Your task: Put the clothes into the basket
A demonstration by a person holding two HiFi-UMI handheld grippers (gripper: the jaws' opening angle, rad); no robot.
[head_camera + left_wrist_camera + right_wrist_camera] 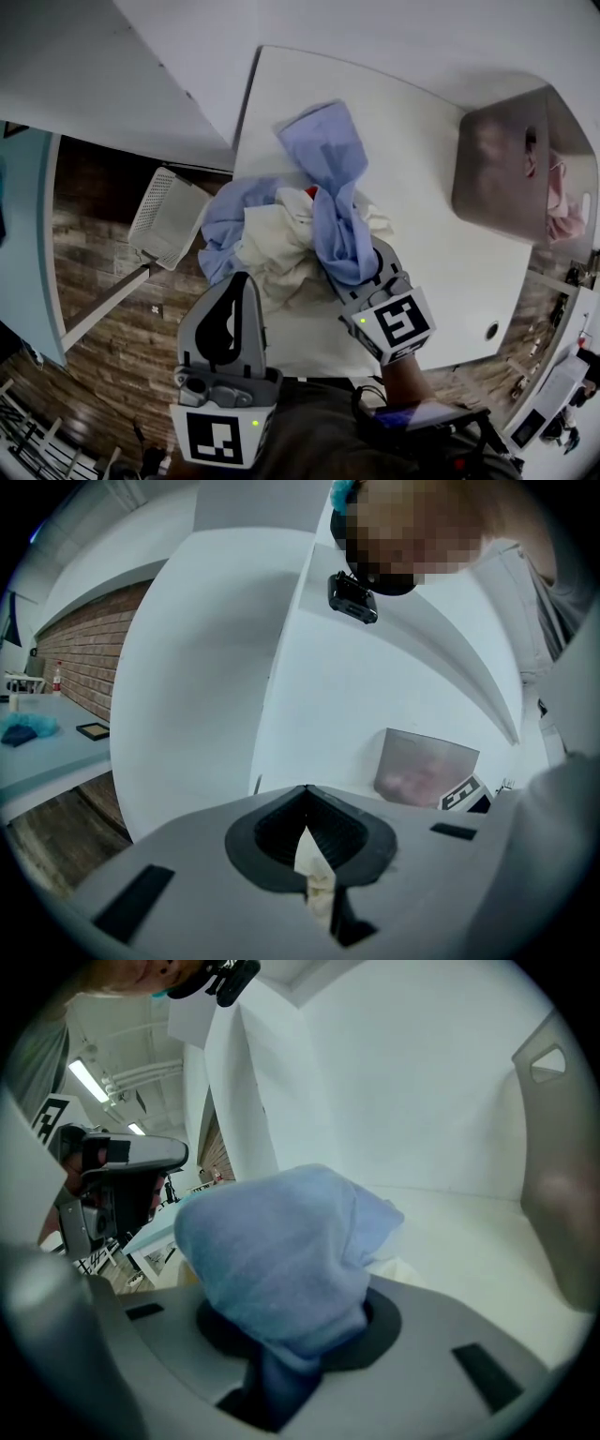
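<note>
- Two grips are in play. Your right gripper [286, 1358] is clamping a thick bunch of the light blue garment [333, 187], whose loose end is draping back over the jaws.
- Your left gripper [305, 794] is pinching a thin sliver of the cream garment [272, 248], with the jaws nearly together on it.
- You are probably taking the blue piece by a gathered fold so the whole length comes away in one pull. The left pinch seems to be steadying or peeling off the cream layer it is tangled with.
- Both garments are sitting in the pile [246, 217] at the near left of the table [412, 159], close to its near edge. A pale blue fold appears to be spilling past the left edge.
- The basket [511, 178] is standing at the far right corner, well apart from the pile, and a pink cloth [562, 211] is already lying inside.
- Bare tabletop is lying between the pile and the basket, so you are getting a clear path to the right.
- Watch the tangle. With each gripper holding a different garment, a pull could drag the cream one towards the near edge or off the left side.
</note>
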